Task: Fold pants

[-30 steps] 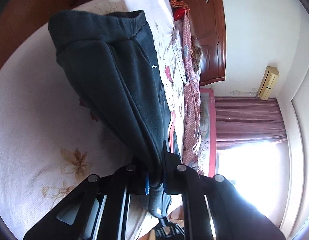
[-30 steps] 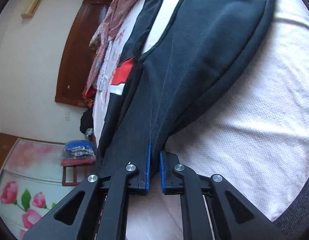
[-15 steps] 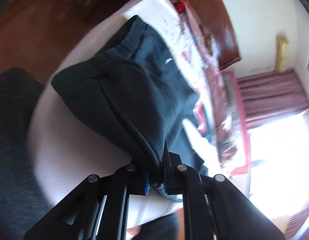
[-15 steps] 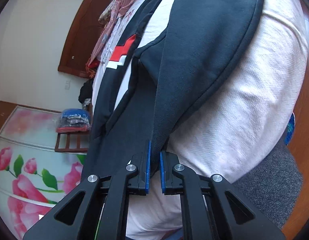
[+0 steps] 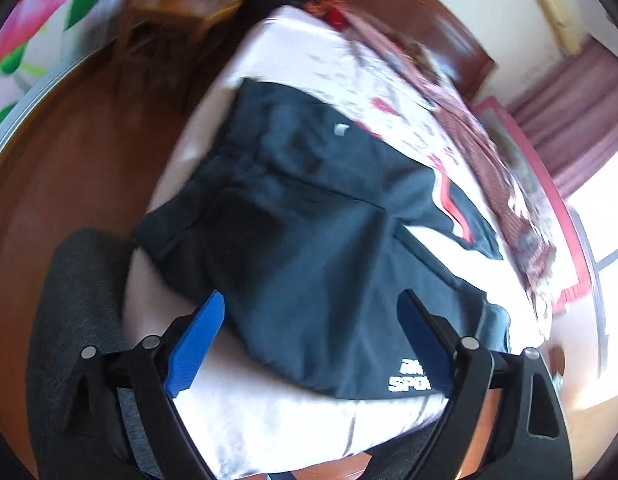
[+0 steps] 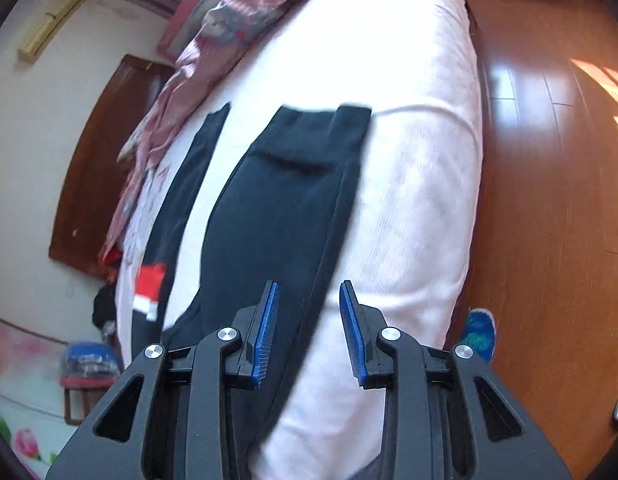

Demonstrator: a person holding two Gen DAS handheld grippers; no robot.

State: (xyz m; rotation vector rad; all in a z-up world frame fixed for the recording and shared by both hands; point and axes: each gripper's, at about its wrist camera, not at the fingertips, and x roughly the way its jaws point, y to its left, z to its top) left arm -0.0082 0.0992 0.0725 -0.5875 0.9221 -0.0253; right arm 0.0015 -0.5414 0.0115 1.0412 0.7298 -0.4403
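Note:
The dark navy pants (image 5: 309,240) lie folded on the pale pink bed (image 5: 269,420), with white lettering near their front edge. My left gripper (image 5: 309,308) is wide open above them and holds nothing. In the right wrist view the pants (image 6: 285,208) stretch away along the bed (image 6: 421,200). My right gripper (image 6: 309,296) is open over their near edge and holds nothing.
A second dark garment with a red and white patch (image 5: 453,200) lies beside the pants. A patterned reddish blanket (image 6: 229,12) runs along the bed's far side. The wooden floor (image 6: 549,200) borders the bed, with a wooden stool (image 5: 181,4) and a grey chair (image 5: 77,320).
Both grippers held the pants shut earlier and have opened and let them go. The pants now lie on the bed. Both cameras have swung to new angles.

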